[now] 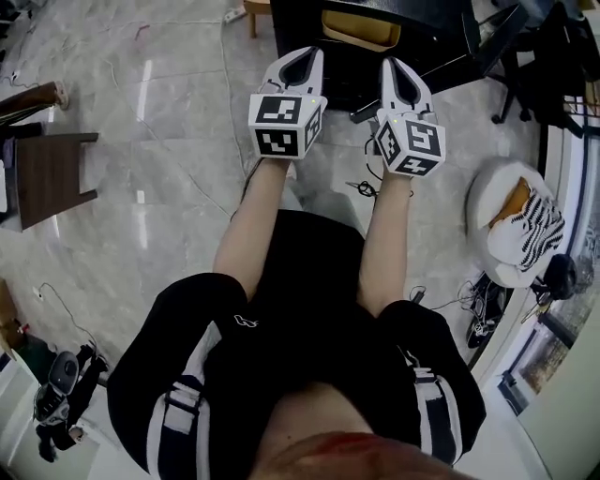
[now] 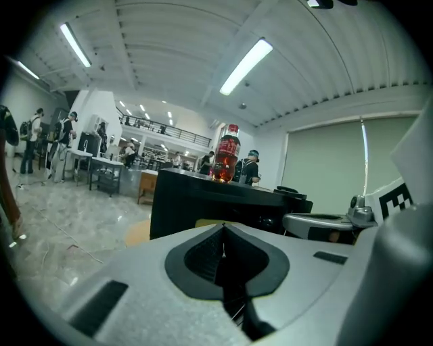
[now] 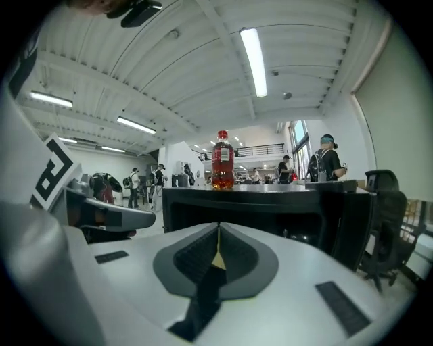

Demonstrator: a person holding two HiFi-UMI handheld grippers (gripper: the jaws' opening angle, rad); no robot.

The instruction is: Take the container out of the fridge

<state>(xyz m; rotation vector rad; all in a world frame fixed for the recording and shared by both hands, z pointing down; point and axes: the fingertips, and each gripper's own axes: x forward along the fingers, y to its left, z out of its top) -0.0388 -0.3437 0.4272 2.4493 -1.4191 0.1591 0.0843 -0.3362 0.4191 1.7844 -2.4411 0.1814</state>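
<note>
A low black fridge [image 1: 375, 42] stands on the floor just ahead of both grippers, with a yellowish container [image 1: 361, 28] showing in its open front. A red drink bottle [image 2: 226, 154] [image 3: 222, 161] stands on top of the fridge [image 3: 270, 206]. My left gripper [image 1: 310, 52] is held level a short way before it, jaws pressed together on nothing [image 2: 223, 228]. My right gripper [image 1: 391, 64] hangs beside it, also shut and empty [image 3: 218, 228]. Neither one touches the fridge.
A dark wooden table [image 1: 52, 173] stands at the left. A white round seat with a striped cloth [image 1: 516, 225] is at the right, and an office chair [image 1: 534, 56] behind it. Cables [image 1: 366, 187] lie on the marble floor. People stand far off [image 2: 30, 138].
</note>
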